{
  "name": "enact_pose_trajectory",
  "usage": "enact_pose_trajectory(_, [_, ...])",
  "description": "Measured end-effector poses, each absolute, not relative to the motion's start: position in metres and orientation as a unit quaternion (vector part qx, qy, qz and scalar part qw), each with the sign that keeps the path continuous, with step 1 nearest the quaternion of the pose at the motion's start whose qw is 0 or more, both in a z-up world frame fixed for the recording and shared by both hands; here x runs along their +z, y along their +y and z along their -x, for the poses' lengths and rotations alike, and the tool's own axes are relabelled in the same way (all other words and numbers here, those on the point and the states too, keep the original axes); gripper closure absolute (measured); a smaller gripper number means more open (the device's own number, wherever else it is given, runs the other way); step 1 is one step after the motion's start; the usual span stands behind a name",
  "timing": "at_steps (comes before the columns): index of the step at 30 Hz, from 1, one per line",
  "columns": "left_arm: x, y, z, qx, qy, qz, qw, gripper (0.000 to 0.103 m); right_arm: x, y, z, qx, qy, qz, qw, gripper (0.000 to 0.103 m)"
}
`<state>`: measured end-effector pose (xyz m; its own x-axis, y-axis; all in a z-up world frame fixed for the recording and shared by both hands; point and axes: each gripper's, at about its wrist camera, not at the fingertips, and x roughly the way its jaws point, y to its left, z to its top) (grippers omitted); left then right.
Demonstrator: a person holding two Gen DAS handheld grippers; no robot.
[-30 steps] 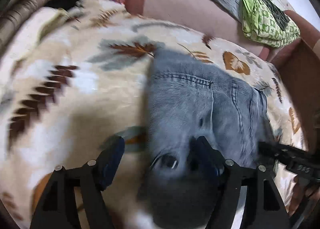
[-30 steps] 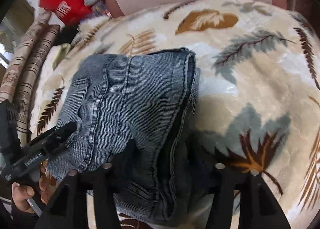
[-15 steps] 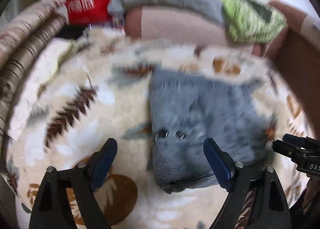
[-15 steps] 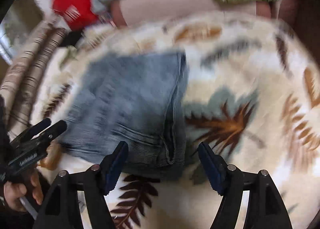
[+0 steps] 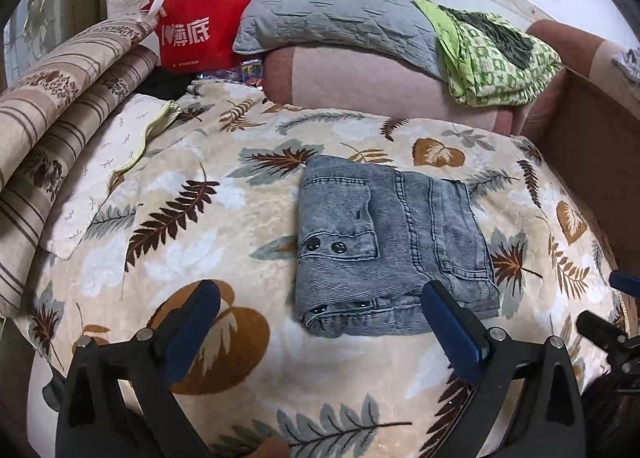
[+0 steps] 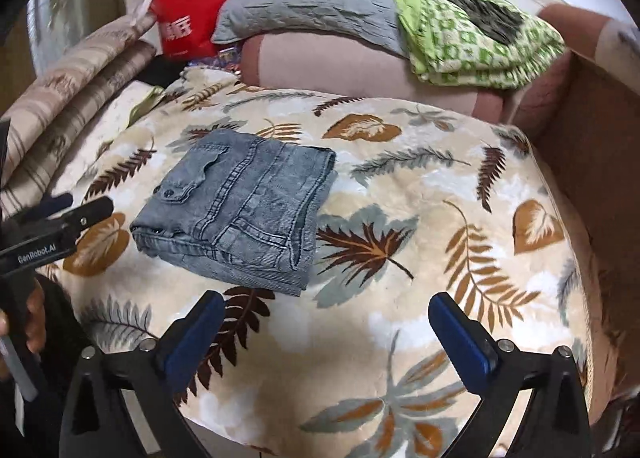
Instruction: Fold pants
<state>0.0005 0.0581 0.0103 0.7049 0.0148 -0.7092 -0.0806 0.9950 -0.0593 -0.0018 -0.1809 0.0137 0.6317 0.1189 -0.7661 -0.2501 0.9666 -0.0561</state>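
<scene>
The folded grey-blue denim pants [image 5: 384, 242] lie as a compact rectangle on the leaf-patterned blanket [image 5: 180, 218], button pocket up. My left gripper [image 5: 320, 294] hovers just in front of their near edge. Its jaws are opening wide, with nothing pressed between the blue pads. In the right wrist view the pants [image 6: 244, 210] lie to the upper left, and my right gripper [image 6: 326, 302] hangs over bare blanket [image 6: 440, 218]. Its jaws are opening too, and they are empty. The left gripper [image 6: 56, 222] shows at that view's left edge, held by a hand [image 6: 32, 318].
Behind the blanket stand a red bag [image 5: 200, 18], a grey pillow [image 5: 340, 14], a green patterned cloth [image 5: 492, 54] and a pink cushion [image 5: 380, 86]. Striped rolled bedding [image 5: 60, 98] lines the left side. A brown panel [image 5: 592, 162] borders the right.
Both grippers have let go of the pants, spread their jaws and drawn back and upward. The pants now lie farther off, lying free on the blanket.
</scene>
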Motion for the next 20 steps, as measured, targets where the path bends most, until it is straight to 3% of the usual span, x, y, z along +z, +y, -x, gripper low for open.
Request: enact_pose_trajectory(20, [0.007,0.043,-0.033,0.027,0.418,0.014,0.908,0.002,0.015,-0.166,-0.018,0.122,0.427,0.091,0.892,0.0])
